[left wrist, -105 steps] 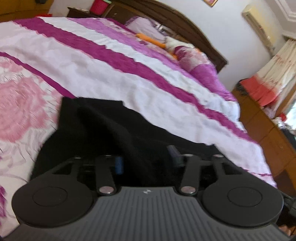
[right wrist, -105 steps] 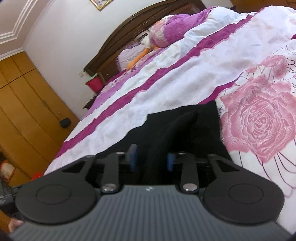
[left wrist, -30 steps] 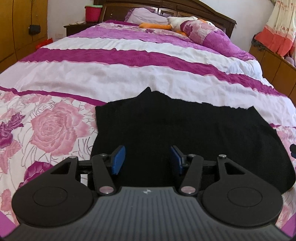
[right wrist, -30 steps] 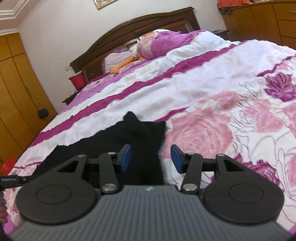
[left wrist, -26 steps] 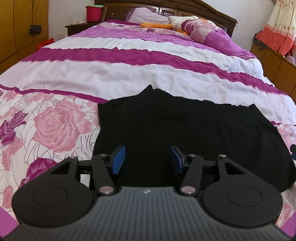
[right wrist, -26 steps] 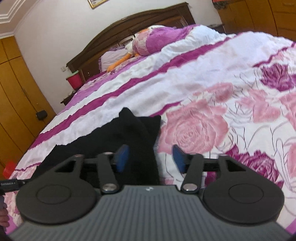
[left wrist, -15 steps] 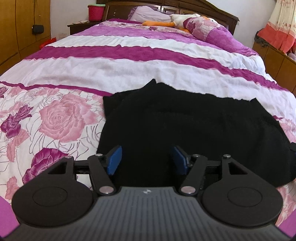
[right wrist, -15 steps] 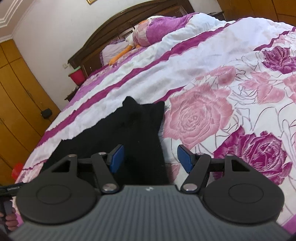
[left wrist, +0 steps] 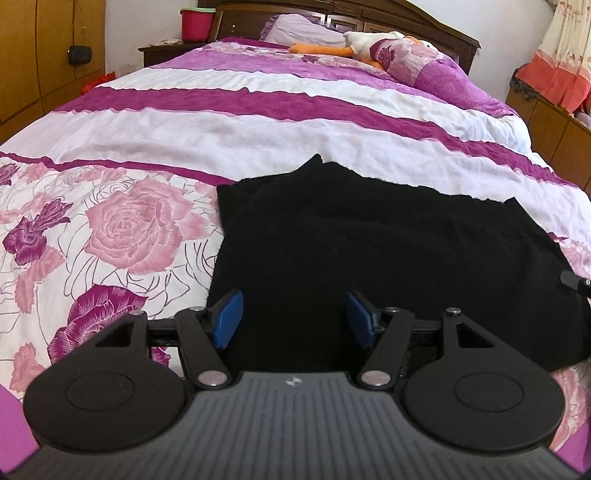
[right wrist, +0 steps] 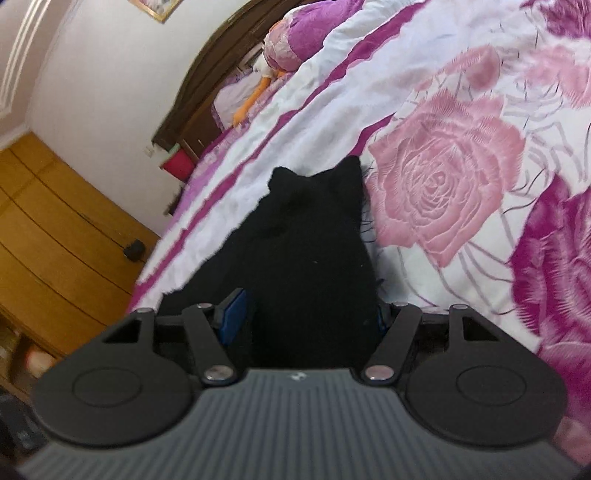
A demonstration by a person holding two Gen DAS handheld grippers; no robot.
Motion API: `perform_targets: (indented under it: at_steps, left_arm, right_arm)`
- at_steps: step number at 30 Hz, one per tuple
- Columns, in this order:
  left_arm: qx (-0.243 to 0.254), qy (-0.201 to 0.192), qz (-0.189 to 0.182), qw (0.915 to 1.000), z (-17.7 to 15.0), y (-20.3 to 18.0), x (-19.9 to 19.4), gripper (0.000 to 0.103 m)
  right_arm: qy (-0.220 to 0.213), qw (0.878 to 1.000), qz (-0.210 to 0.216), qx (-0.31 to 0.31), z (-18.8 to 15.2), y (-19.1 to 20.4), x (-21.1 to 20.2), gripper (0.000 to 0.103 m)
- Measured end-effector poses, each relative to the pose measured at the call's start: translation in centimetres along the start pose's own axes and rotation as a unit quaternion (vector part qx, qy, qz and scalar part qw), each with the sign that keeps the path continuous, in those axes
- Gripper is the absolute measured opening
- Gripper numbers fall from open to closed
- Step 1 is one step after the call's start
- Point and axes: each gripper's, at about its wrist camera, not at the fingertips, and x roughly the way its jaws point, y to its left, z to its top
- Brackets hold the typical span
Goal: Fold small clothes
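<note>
- Left tool [left wrist: 291,317] sits with its jaws spread and both blue pads [left wrist: 229,318] clear; black cloth [left wrist: 369,240] shows in the gap below, but the pads press on nothing.
- A second ago that gap was a touch narrower, and three and a half seconds back the same tool had a bunched fold of the cloth between its pads.
- Left view barely shifts over the last second: same bed [left wrist: 258,125], same headboard [left wrist: 369,14] ahead, the cloth just a little nearer.
- Right tool [right wrist: 306,319] has widened too over the last second, and it now stands about level with the left.
- Its left pad [right wrist: 232,319] shows clearly; the right pad is mostly hidden behind the cloth's edge, so no contact can be read there. No clamp visible.
- Right view has rolled hard since half a second ago: the bed now slants across the picture, with the wardrobe [right wrist: 55,240] tipped at left.
- The cloth [right wrist: 306,240] lies flat on the bed, on the flowered part of the cover near the foot, its far edge reaching the white stripe.
- In the left view its long axis runs across the bed, left to right, with a small peak [left wrist: 314,160] on the far edge pointing at the headboard.
- In the right view the same cloth is seen end on, running away from the tool, a rose print [right wrist: 436,184] just beside its right edge.
- A sliver of dark hardware [left wrist: 576,282] pokes in over the cloth's right end in the left view.
</note>
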Motion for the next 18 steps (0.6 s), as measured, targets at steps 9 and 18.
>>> perform_targets:
  at_steps: [9, 18]
  left_arm:
    - [-0.006, 0.002, -0.015, 0.9999, -0.3, 0.4, -0.8, 0.067]
    - [-0.01, -0.005, -0.013, 0.9998, 0.2, 0.9, -2.3, 0.067]
  right_arm:
    - [-0.026, 0.997, 0.013, 0.075, -0.1, -1.6, 0.5, 0.024]
    - [-0.049, 0.997, 0.023, 0.058, 0.4, 0.6, -0.6, 0.02]
